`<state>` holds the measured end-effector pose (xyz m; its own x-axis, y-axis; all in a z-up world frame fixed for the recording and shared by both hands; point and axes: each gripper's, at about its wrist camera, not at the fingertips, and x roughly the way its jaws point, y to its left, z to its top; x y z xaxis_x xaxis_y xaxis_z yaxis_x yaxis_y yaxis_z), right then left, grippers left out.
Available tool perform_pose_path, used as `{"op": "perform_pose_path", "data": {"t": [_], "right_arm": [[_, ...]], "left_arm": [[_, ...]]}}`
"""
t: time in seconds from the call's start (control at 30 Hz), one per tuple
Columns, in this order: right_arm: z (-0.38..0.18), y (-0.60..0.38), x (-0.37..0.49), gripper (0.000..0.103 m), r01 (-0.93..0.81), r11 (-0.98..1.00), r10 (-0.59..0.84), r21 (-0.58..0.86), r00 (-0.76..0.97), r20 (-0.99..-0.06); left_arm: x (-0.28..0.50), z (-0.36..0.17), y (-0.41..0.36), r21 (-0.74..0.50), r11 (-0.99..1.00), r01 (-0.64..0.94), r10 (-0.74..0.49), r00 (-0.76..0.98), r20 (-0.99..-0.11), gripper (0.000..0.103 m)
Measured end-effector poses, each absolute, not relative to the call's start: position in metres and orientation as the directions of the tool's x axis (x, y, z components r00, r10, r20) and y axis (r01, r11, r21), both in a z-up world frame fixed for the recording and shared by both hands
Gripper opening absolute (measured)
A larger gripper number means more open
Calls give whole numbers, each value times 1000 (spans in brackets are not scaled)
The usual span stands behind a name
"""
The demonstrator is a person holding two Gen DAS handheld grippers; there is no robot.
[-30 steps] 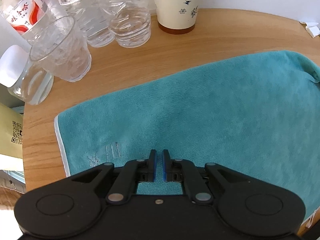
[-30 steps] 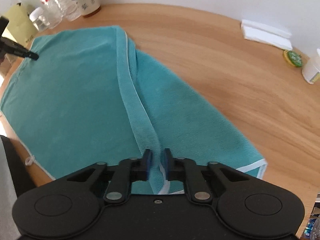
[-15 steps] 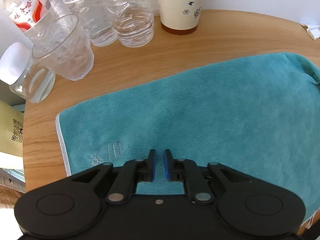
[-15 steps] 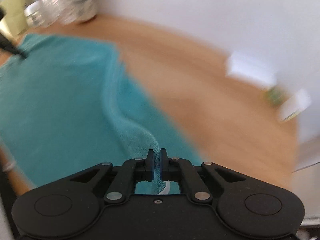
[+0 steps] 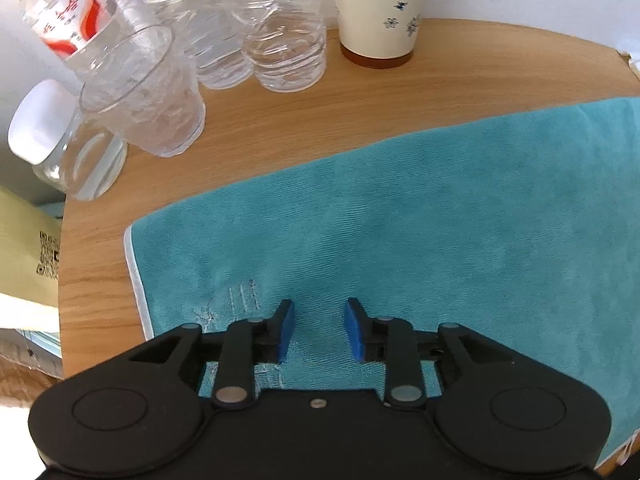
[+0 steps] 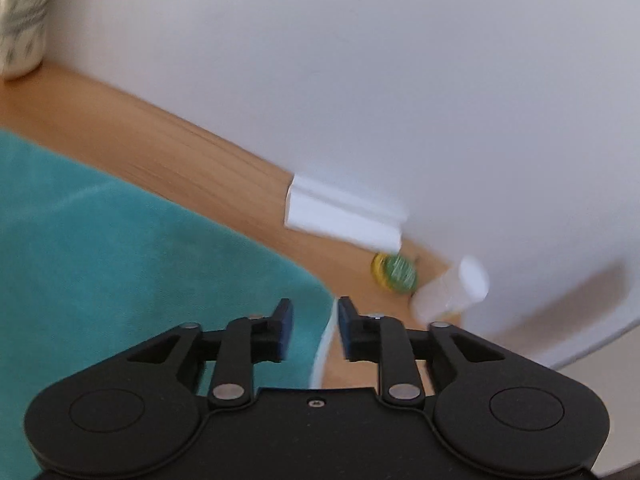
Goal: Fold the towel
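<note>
Both hand-held grippers [image 5: 320, 330] [image 6: 314, 330] above towel [image 5: 420, 232].

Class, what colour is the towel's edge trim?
White, on the teal towel; trim clearest in the left wrist view.

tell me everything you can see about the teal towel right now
The teal towel is soft, finely ribbed cloth with a thin white border and faint pale stitched marks near its left edge. It lies spread flat on the wooden table, apart from the bottles and cups. The left tool is open just over it; the right tool is open, straddling its white-trimmed edge. Whether either touches it is unclear.
</note>
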<state>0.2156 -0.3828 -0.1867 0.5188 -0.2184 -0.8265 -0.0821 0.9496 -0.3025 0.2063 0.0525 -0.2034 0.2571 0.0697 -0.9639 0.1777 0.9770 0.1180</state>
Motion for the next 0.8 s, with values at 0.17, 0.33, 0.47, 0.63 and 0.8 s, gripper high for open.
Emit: {"op": "perform_pose_path", "data": {"t": [0.17, 0.33, 0.47, 0.63, 0.8], "right_arm": [[-209, -378, 208, 31, -26, 978, -172, -208, 464, -869], [-209, -368, 204, 17, -77, 979, -141, -191, 427, -893], [-204, -358, 186, 16, -99, 979, -131, -179, 365, -922], [-200, -351, 159, 13, -110, 978, -137, -178, 306, -942], [-187, -357, 176, 17, -160, 973, -102, -166, 348, -932]], "left_arm": [[212, -200, 51, 126, 976, 178, 77, 258, -963, 29], [211, -200, 49, 136, 973, 185, 86, 252, -964, 29], [209, -199, 42, 148, 968, 202, 93, 258, -962, 29], [206, -197, 41, 132, 968, 214, 78, 245, -966, 29], [209, -195, 45, 123, 963, 239, 62, 245, -968, 29]]}}
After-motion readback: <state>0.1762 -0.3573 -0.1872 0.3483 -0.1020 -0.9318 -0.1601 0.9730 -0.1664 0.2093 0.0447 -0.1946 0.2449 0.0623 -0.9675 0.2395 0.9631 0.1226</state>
